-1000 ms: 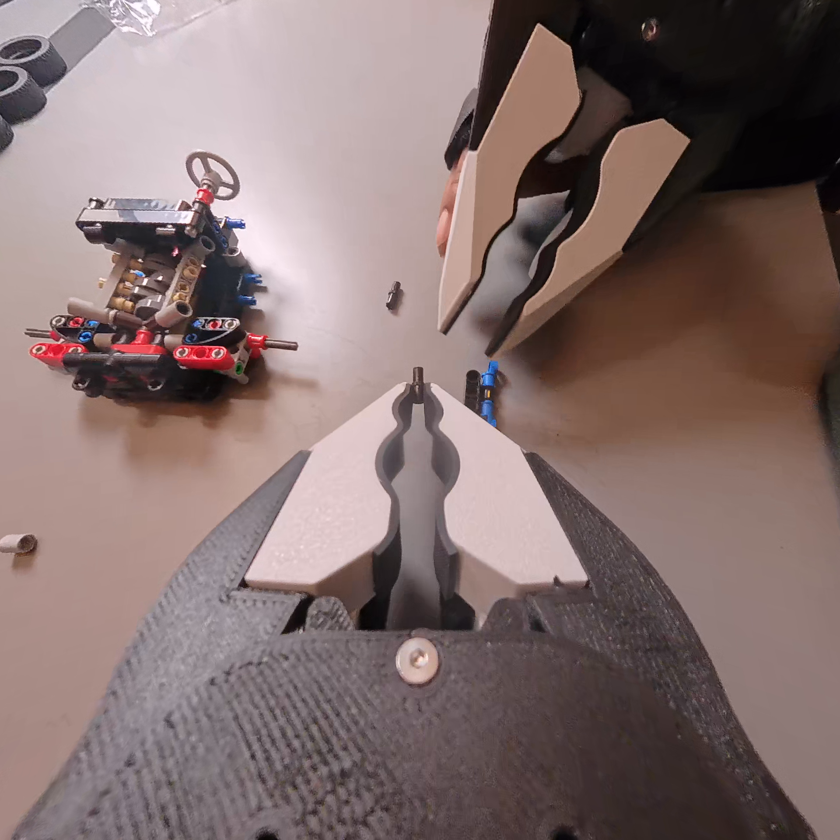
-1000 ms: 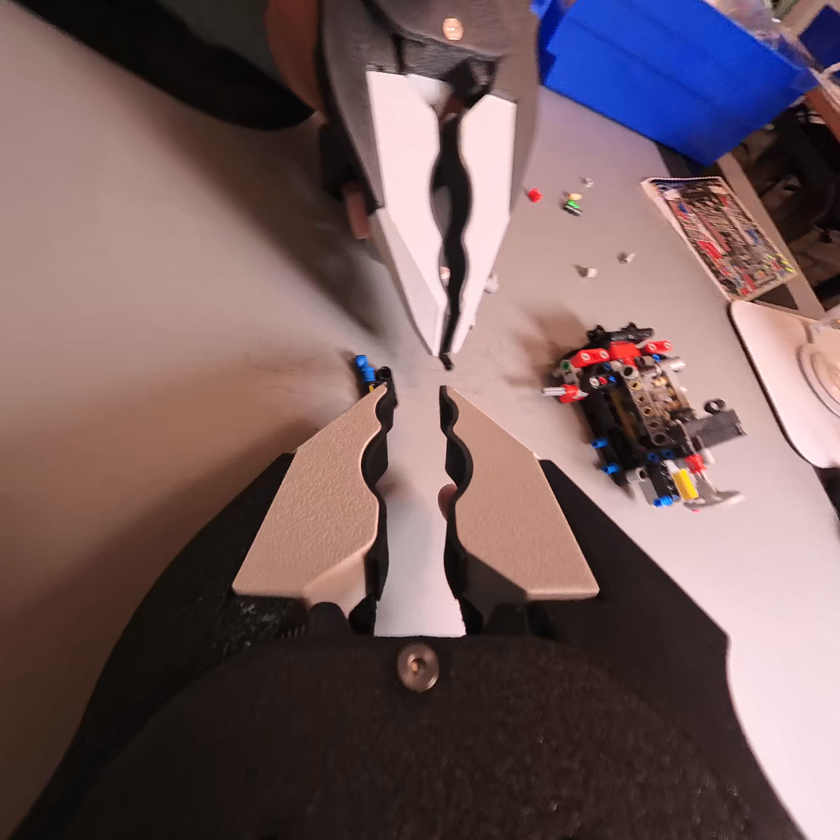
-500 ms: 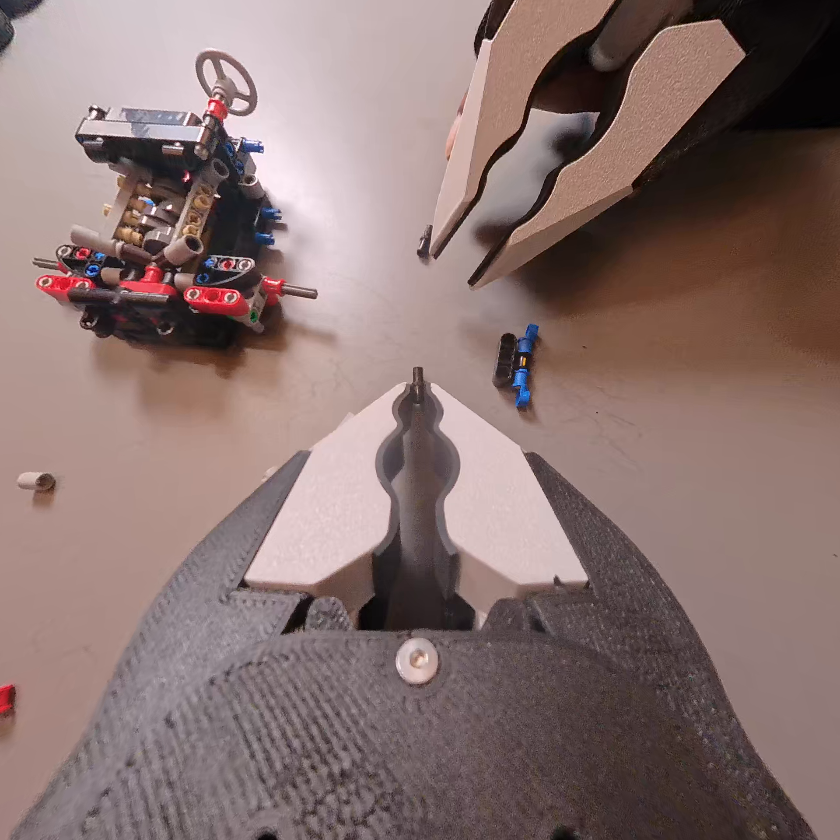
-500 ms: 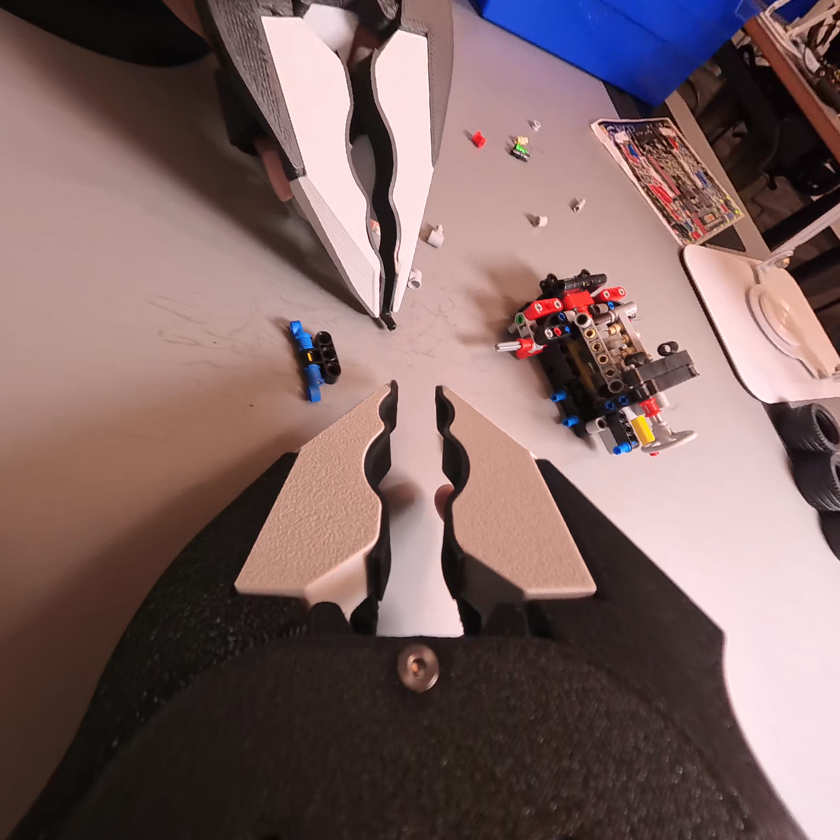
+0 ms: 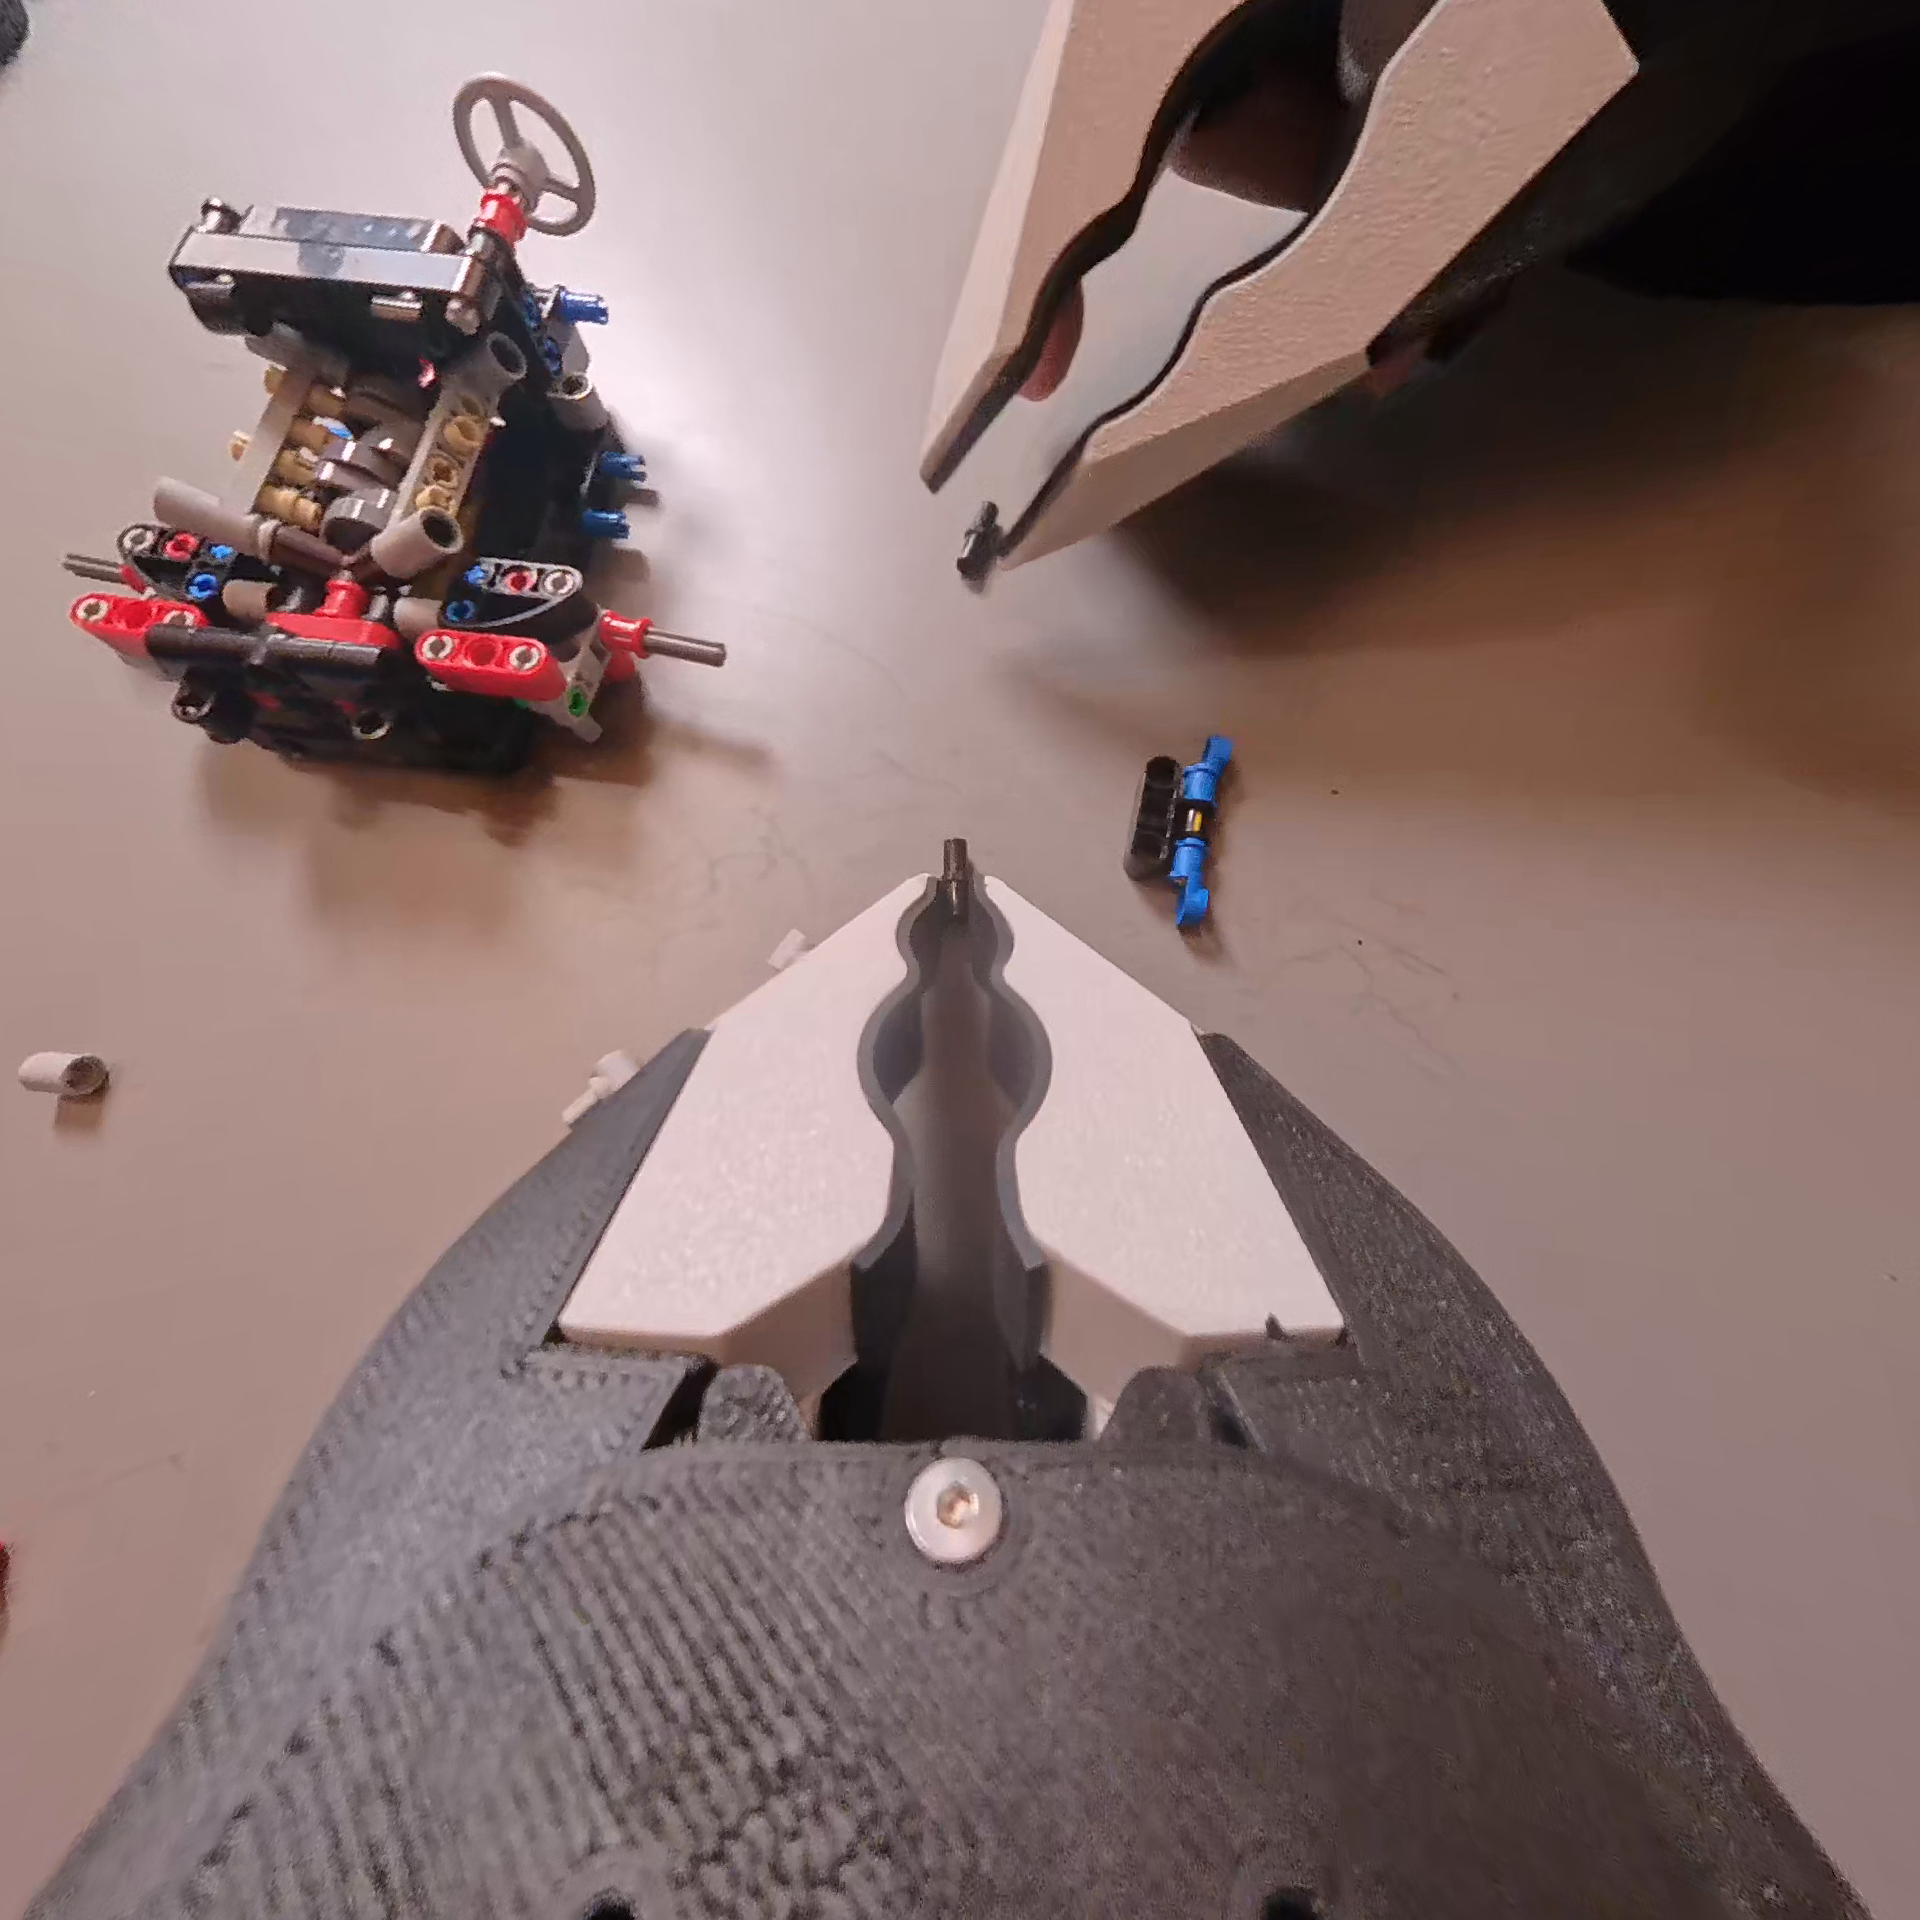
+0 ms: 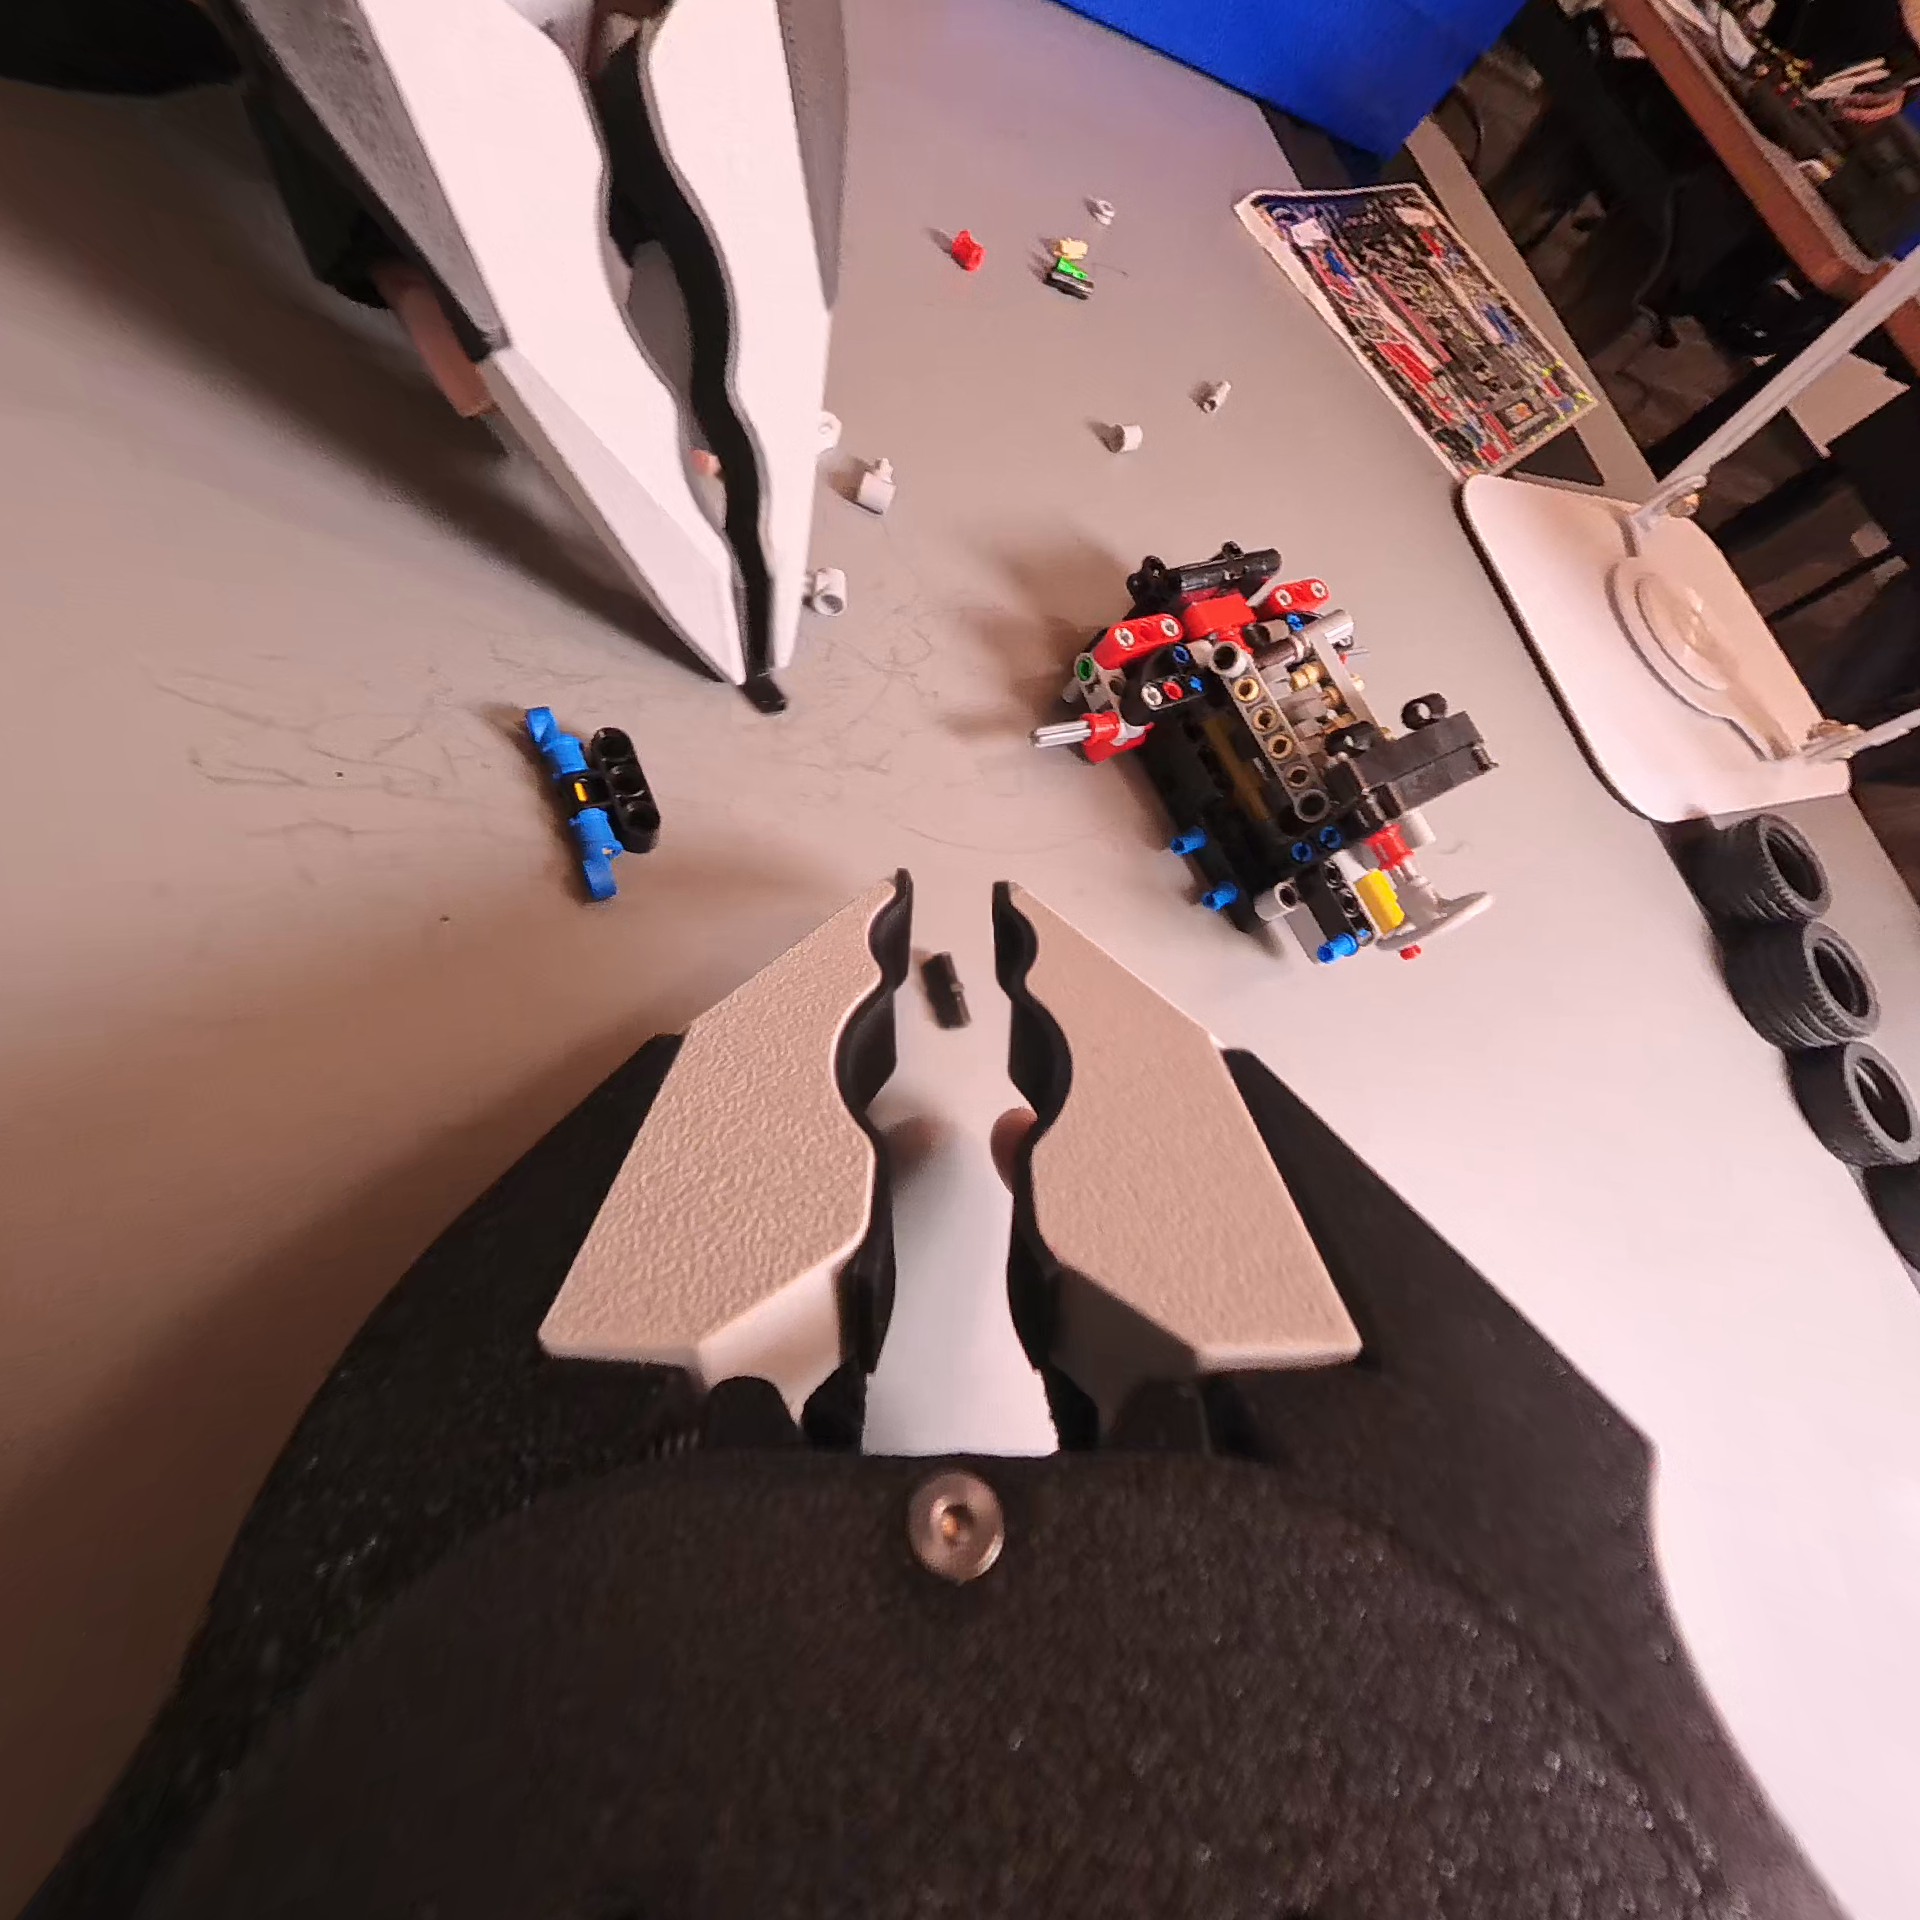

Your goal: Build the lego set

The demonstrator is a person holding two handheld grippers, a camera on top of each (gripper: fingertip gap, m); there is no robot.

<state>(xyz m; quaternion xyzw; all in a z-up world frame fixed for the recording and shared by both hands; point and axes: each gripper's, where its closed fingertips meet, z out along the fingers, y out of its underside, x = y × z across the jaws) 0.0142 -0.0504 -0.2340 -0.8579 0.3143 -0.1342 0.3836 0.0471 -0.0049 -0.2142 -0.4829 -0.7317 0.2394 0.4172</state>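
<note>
The left claw [image 5: 954, 902], two pale, grainy wedge-shaped plates with wavy dark rubber inner edges set in a coarse woven-looking black shell, is pressed together on a small dark plastic pin [image 5: 956, 871] whose ribbed end pokes out past the tips. The right claw [image 6: 951, 902], of the same build, stands spread just above the smooth, faintly scratched grey surface [image 6: 312, 582], with a second short black pin [image 6: 947, 988] lying loose on the surface between its plates. Between the two claws, off to one side, lies a short black three-hole beam joined to a bright blue pin piece [image 6: 592, 795]. The half-built lego model [image 5: 343, 499], a blocky cluster of black, grey, tan and red studless beams with a round grey steering wheel on a red stem, sits well apart from both claws. Small grey tube-shaped connectors [image 6: 868, 486] lie scattered beside the left claw; ribbed black rubber tyres [image 6: 1808, 966] line the surface's edge.
</note>
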